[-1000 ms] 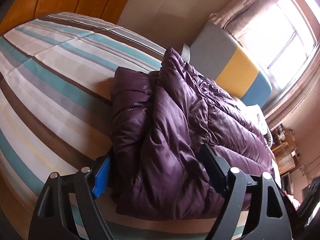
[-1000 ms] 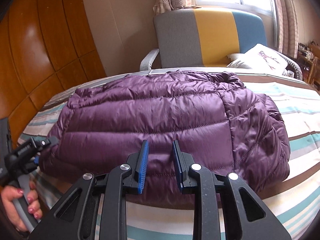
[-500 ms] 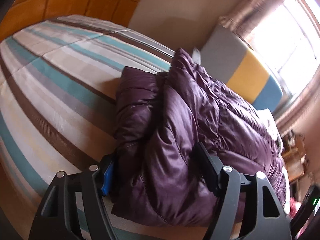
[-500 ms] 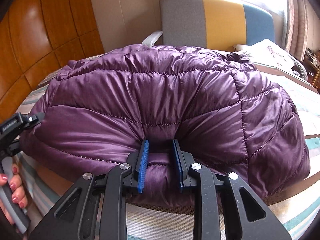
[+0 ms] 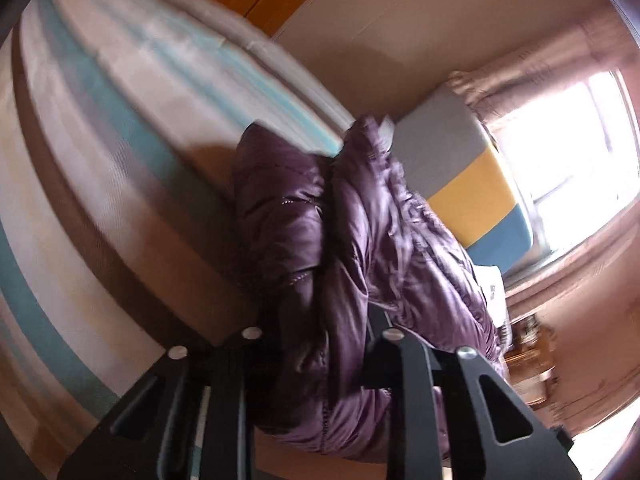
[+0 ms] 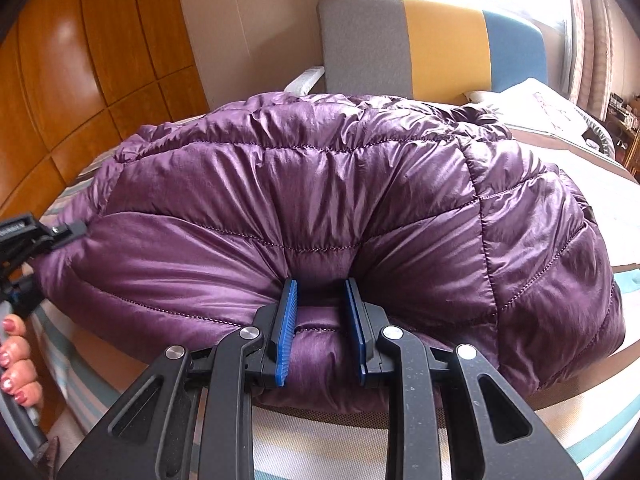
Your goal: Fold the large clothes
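A folded purple puffer jacket (image 6: pixel 340 200) lies on the striped bed (image 6: pixel 592 184). My right gripper (image 6: pixel 320 312) is shut on the jacket's near hem, with fabric bunched between its blue pads (image 6: pixel 286 320). My left gripper (image 5: pixel 316 328) is shut on the jacket's left end (image 5: pixel 320 264); thick fabric fills the gap between its black fingers. The left gripper also shows at the left edge of the right wrist view (image 6: pixel 44 236), at the jacket's corner, held by a hand (image 6: pixel 16 364). The left wrist view is blurred.
The striped bedspread (image 5: pixel 100 168) spreads left of the jacket. A grey, yellow and blue chair (image 6: pixel 432 44) stands behind the bed. A white pillow (image 6: pixel 548 108) lies at the far right. A wooden wardrobe (image 6: pixel 72 80) is on the left, a bright window (image 5: pixel 568 136) beyond.
My left gripper has closed from wide open onto the jacket's left end and tilted. My right gripper has pushed in and pinched the near hem, and the jacket has bulged upward.
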Demonstrator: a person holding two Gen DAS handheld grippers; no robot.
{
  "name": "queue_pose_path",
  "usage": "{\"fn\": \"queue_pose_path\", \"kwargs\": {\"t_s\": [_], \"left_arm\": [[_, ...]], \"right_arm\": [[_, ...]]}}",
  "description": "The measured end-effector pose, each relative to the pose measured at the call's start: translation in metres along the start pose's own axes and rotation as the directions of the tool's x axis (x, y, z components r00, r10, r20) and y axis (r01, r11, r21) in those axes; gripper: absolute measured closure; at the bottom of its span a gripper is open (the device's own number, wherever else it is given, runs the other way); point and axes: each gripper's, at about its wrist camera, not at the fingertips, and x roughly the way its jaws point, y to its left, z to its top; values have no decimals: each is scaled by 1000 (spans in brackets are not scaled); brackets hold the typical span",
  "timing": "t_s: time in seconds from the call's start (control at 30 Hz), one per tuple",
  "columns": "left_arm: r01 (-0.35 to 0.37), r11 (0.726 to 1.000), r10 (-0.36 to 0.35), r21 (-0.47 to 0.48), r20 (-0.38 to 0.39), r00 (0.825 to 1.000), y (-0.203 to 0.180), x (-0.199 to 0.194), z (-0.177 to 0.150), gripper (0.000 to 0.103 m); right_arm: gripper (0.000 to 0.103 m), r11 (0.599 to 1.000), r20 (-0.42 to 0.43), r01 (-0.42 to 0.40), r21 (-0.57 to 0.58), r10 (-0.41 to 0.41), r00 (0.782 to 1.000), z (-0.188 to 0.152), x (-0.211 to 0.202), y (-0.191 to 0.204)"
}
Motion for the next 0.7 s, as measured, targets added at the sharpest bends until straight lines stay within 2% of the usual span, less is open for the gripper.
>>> {"fn": "queue_pose_path", "kwargs": {"t_s": [0.07, 0.23, 0.4, 0.5, 0.57, 0.7], "left_arm": [[8, 997, -13, 78, 57, 998, -21, -12, -1, 84], [42, 977, -71, 208, 132, 989, -61, -31, 2, 85], [43, 939, -109, 342, 177, 978, -95, -44, -5, 85], [31, 901, -130, 432, 200, 971, -119, -49, -11, 85], [21, 886, -134, 464, 212, 968, -126, -55, -14, 85], [21, 877, -142, 481, 215, 966, -135, -61, -16, 85]], "right_arm": [[78, 1000, 3, 4, 3, -4, 1000, -1, -1, 0], [78, 1000, 7, 11, 11, -11, 1000, -2, -2, 2], [78, 1000, 1, 0, 27, 0, 1000, 0, -3, 1], [78, 999, 11, -22, 36, 21, 1000, 3, -8, -2], [78, 993, 67, -61, 100, 55, 996, 4, -20, -13], [78, 987, 111, 4, 159, -22, 994, 7, -35, -39]]}}
